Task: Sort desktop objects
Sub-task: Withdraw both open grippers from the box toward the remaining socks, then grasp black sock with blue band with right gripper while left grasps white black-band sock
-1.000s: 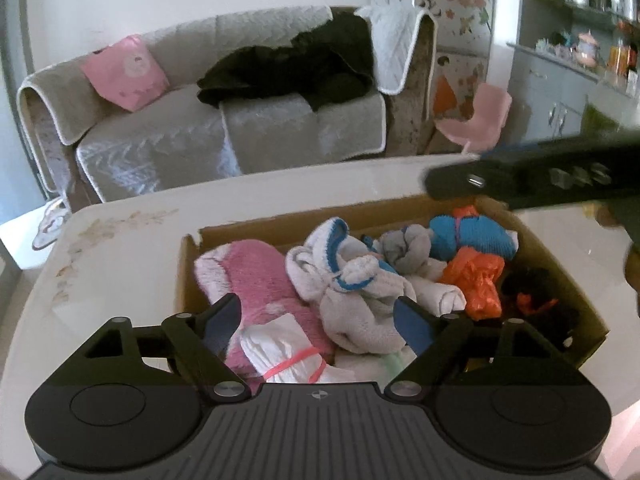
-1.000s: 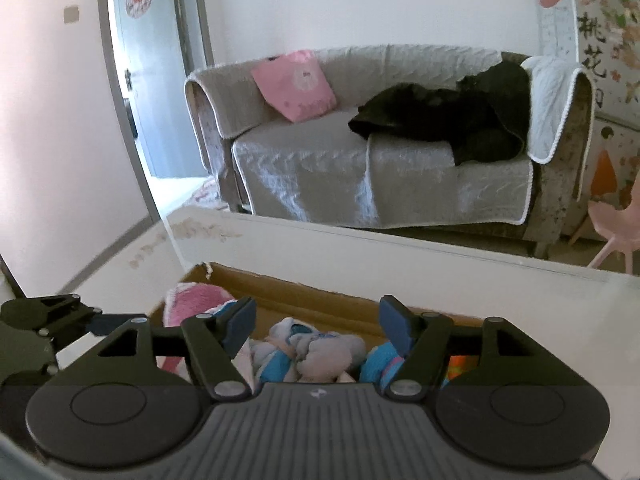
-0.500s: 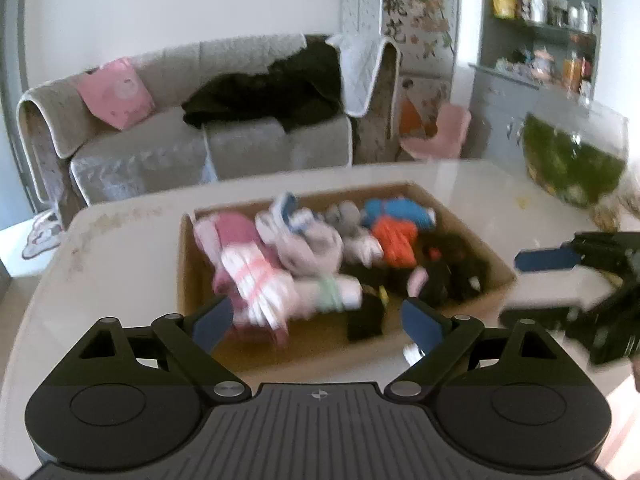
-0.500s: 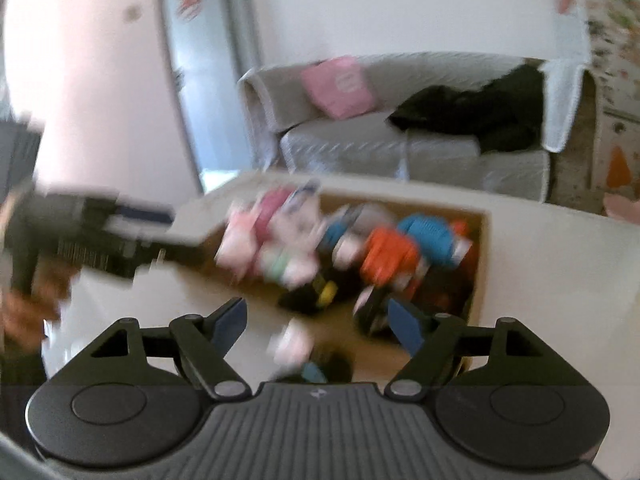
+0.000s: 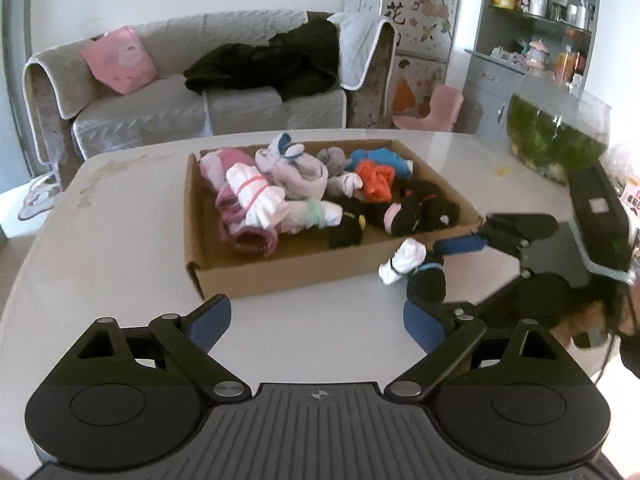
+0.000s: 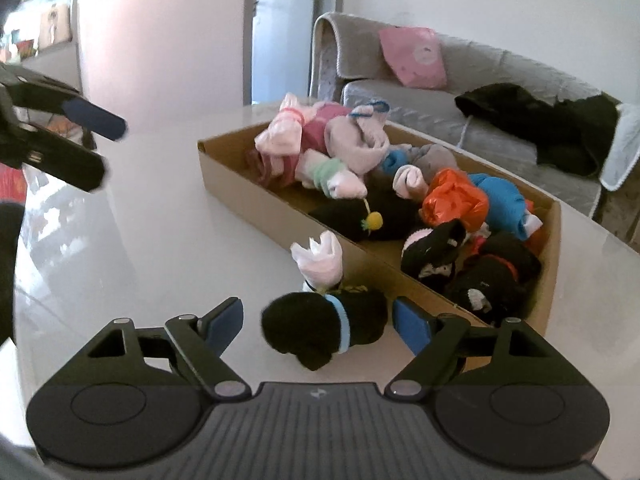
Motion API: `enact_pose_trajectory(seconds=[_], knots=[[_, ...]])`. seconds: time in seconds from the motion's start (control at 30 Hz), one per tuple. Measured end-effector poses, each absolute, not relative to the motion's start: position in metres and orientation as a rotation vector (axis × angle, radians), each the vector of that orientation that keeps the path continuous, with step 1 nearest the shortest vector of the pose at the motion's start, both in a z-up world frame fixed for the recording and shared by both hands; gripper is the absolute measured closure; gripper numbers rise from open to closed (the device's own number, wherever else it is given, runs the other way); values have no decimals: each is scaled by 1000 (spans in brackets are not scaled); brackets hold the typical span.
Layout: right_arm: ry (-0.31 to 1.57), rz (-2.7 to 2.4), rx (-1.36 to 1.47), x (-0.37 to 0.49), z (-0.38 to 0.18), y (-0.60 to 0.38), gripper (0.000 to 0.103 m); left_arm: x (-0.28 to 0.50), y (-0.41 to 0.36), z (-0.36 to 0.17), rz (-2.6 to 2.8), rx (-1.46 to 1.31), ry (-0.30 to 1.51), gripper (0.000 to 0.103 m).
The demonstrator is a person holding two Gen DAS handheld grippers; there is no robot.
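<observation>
Both claws have pulled back from over the cardboard box [image 5: 280,276]. Our right claw [image 6: 318,320], spread, now brackets a black sock roll [image 6: 324,330] on the desk [image 5: 120,240] beside the box; pickup looks next. Left claw [image 5: 316,320] spread, holding nothing.

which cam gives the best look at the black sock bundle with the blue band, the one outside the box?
Right wrist. The black sock bundle sits close and centred between the open jaws of the right gripper, blue band clear, white bundle just behind it. The left wrist view shows it smaller, off to the right and partly hidden by gripper fingers.
</observation>
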State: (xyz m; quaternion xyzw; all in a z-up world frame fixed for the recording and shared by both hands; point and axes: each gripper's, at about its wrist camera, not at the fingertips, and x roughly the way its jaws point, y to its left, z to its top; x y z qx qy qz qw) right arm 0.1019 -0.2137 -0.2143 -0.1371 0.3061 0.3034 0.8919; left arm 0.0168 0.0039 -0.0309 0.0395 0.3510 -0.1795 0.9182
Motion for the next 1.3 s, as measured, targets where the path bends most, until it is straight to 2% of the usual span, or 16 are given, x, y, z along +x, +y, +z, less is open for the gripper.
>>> enact_pose_trajectory(seconds=[0.07,0.13,0.2,0.83,0.93,1.0,1.07,1.17,1.3], knots=[[648,650,-290,109,-219,-212,26,15,4,-32,-357,96,726,7],[646,668,-305,112,-221,-209,37,15,3,-34,-349,109,735,7],[652,686,-295,105,-222,-214,40,17,2,-34,-348,111,744,7],[587,529,-145,13,-227,-288,40,50,-87,-77,-447,119,767,9],[582,530,-122,16,-230,-288,40,60,-92,-87,-444,142,797,17],[581,527,-107,17,-232,-288,40,69,-90,-95,-446,122,840,38],[574,525,-99,17,-232,-290,40,79,-87,-103,-442,92,888,47],[580,528,-85,15,-231,-293,40,78,-86,-105,-426,106,867,41],[582,522,-80,13,-231,-294,40,71,-95,-106,-410,171,851,43]])
